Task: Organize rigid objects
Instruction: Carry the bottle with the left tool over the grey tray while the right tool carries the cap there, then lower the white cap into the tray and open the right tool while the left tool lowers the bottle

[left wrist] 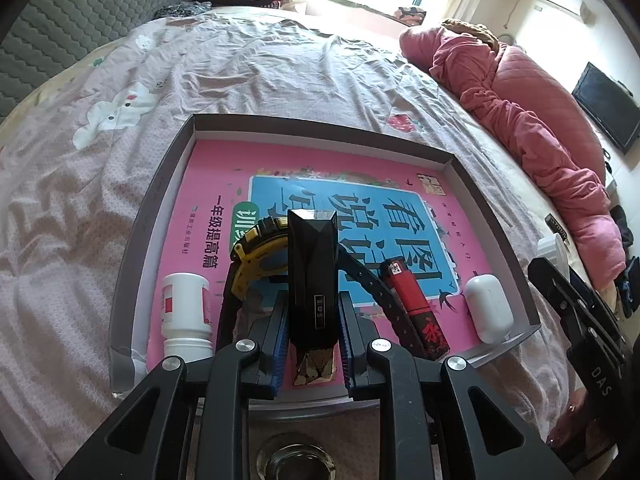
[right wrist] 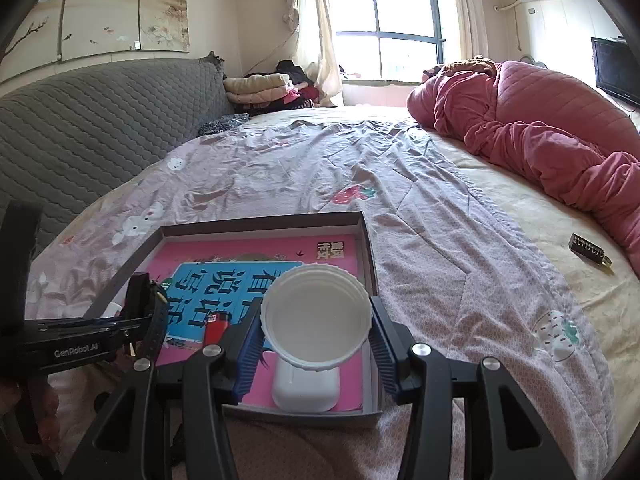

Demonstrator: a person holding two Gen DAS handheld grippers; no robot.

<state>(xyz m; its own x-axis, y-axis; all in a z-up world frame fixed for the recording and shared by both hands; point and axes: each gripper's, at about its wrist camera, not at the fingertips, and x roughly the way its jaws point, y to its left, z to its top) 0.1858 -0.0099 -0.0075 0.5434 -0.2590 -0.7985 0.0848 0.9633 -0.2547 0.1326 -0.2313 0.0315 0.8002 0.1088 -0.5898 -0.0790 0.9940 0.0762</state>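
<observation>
Left gripper: jaws clamped on a black faceted case, held above the tray on the bed, near its front edge. Right gripper: jaws gripping a white round lid over the tray's front right corner, above the white earbud case. Recommended: lower the black case into bare tray floor between tape measure and red lighter, laid flat, before releasing.

Black faceted box, red lighter, pink book, white jar.
</observation>
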